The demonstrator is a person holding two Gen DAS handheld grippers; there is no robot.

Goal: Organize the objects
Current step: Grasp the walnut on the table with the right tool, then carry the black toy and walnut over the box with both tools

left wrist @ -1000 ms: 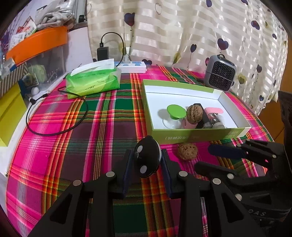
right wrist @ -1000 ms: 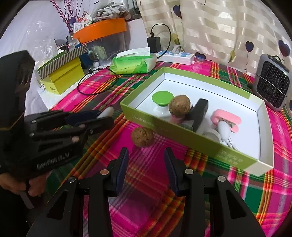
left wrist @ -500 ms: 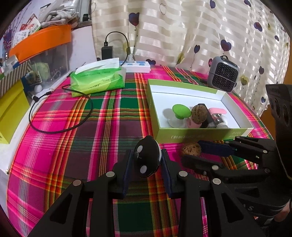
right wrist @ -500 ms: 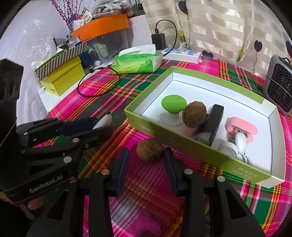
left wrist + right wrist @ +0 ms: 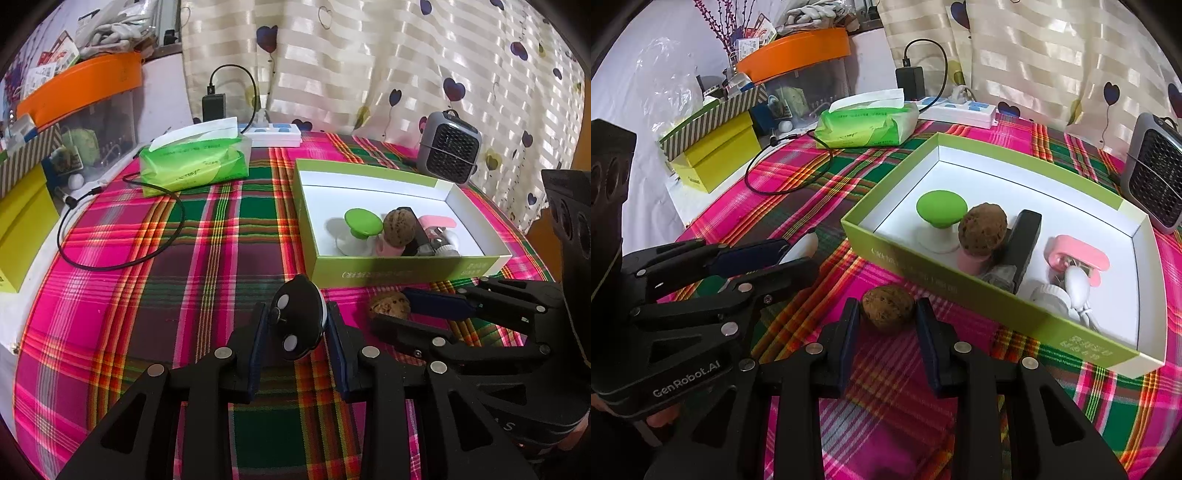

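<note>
A brown walnut (image 5: 888, 309) lies on the plaid tablecloth just in front of the green box (image 5: 960, 293). My right gripper (image 5: 888, 304) straddles the walnut and its jaws are closing, with the pads close against both sides. My left gripper (image 5: 295, 314) is shut on a small black round gadget (image 5: 300, 334) with white dots, held above the cloth. The left wrist view shows the right gripper (image 5: 390, 311) around the walnut (image 5: 388, 306). In the box (image 5: 406, 266) lie a green mushroom-shaped piece (image 5: 942, 206), a second walnut (image 5: 983, 229), a black block and pink and white items.
A green tissue pack (image 5: 195, 162), a black cable loop (image 5: 122, 236) and a white power strip (image 5: 273, 133) sit at the back of the table. A grey mini fan (image 5: 450, 147) stands at the back right. Yellow and orange boxes (image 5: 716, 162) crowd the left side.
My right gripper moved forward until the walnut lay between its fingers, and the jaws narrowed around it. The left gripper kept still with the black gadget.
</note>
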